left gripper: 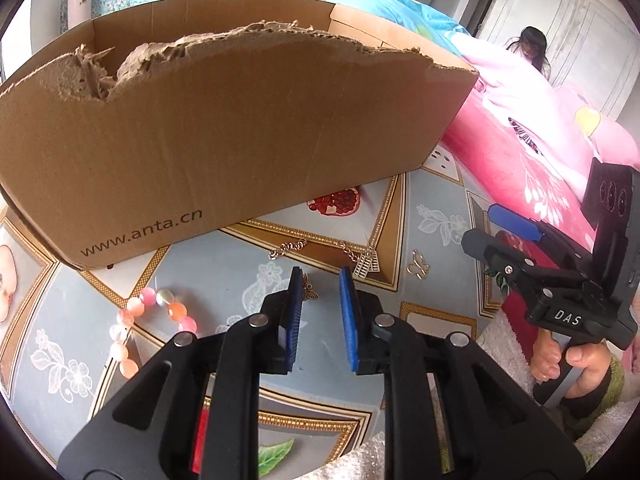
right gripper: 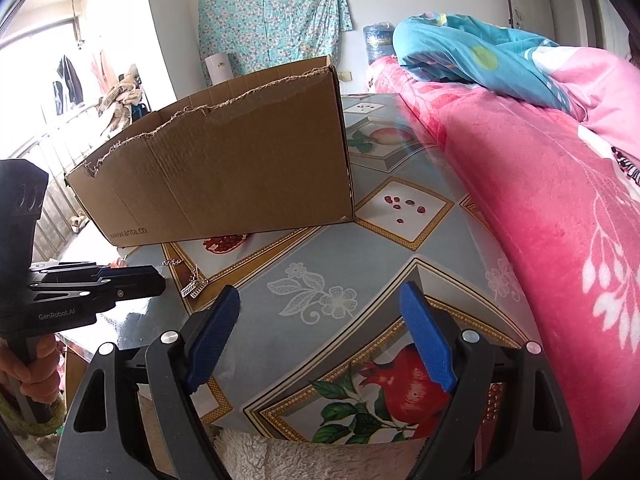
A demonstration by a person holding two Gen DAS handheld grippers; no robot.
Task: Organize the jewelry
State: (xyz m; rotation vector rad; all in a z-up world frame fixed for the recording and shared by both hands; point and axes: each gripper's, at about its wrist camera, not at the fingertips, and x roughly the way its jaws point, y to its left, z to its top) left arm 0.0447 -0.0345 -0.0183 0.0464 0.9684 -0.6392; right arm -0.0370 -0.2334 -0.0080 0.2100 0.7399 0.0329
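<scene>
A torn cardboard box (left gripper: 224, 148) stands on the patterned table; it also shows in the right wrist view (right gripper: 224, 172). In front of it lie a pink bead bracelet (left gripper: 152, 328), a gold chain (left gripper: 290, 249), a ladder-shaped pendant (left gripper: 366, 265) that also shows in the right wrist view (right gripper: 194, 288), a small gold ring piece (left gripper: 418, 268) and a butterfly charm (left gripper: 309, 291). My left gripper (left gripper: 320, 284) is open, low over the table with the butterfly charm by its left pad. My right gripper (right gripper: 320, 300) is open and empty above the tablecloth.
A pink and blue blanket (right gripper: 540, 168) lies heaped along the table's right side. The right gripper body (left gripper: 560, 264) hangs at the right edge of the left wrist view. A blue water jug (right gripper: 378, 42) stands behind the table.
</scene>
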